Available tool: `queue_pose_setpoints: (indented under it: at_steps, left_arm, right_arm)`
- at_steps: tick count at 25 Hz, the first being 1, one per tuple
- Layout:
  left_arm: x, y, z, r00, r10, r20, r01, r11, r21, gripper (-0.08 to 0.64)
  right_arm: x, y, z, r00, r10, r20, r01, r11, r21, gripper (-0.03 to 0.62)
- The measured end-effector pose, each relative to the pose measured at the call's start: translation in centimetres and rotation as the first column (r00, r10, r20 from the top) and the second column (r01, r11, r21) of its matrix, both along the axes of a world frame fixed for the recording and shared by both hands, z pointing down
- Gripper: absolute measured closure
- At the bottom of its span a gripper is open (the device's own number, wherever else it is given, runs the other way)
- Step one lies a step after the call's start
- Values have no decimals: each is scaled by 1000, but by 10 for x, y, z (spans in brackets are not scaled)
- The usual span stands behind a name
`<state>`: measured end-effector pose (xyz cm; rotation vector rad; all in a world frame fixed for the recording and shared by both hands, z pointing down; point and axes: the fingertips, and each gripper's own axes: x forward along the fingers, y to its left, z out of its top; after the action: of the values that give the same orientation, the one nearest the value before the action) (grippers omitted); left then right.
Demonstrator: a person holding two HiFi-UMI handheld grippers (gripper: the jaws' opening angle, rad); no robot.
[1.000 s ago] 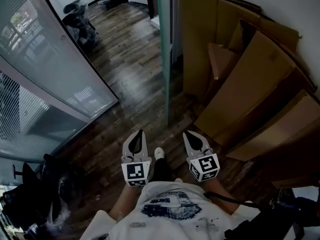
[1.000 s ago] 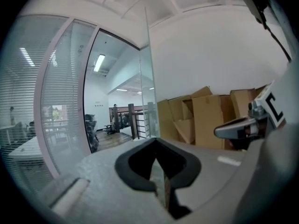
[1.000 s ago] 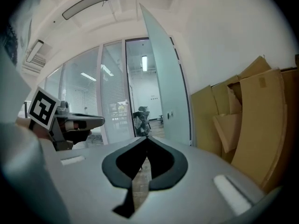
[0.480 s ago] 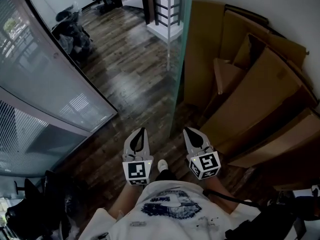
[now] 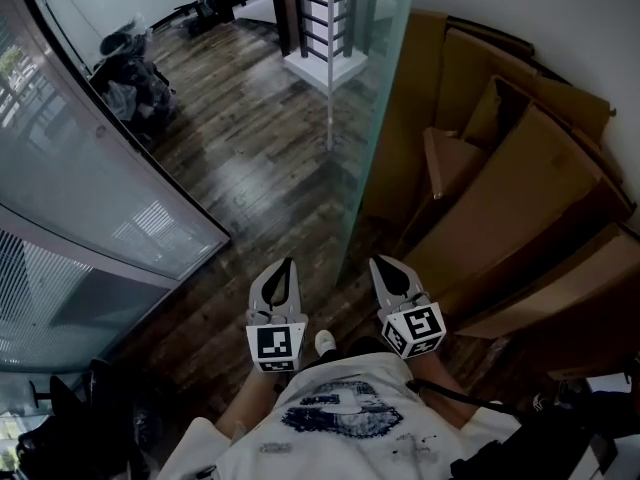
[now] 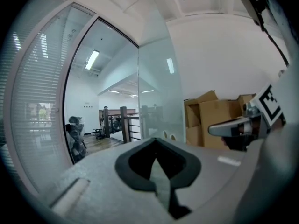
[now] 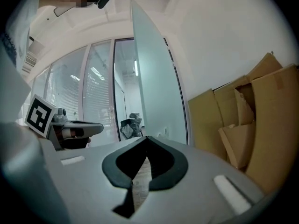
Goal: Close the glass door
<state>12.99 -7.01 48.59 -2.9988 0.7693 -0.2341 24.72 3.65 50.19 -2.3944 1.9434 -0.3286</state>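
Head view puts the open glass door [image 5: 375, 118] edge-on just ahead, between your left gripper [image 5: 283, 265] and right gripper [image 5: 383, 263], both clenched on nothing, likely readied to push rather than grasp.

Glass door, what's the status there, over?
Left tongs and right tongs shut, empty, touching nothing. Glass door stands open, edge-on ahead. Cardboard boxes stacked at its right.
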Motion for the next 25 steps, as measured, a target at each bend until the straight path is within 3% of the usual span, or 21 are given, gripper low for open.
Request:
queue_pose_setpoints:
  at_steps: [7,15,20,25]
  left_arm:
    - [29,-4,11,999,-11,42,11,1000,-7,557]
    - [51,-27,3,983,-156,93,153,987,39,557]
    - [44,-38,-4,951,-289,113,284,957,60,557]
    - [37,-45,-5,909,-402,112,397,916,61,558]
  right_arm:
    - [34,-5,12,999,-20,31,21,1000,-9,584]
    - [76,-51,39,979,-203,16,204,978,-43,584]
    - [78,-90,52,917,-398,11,398,916,-52,512]
    - [66,-115,56,809,-586,-42,583,810,-59,415]
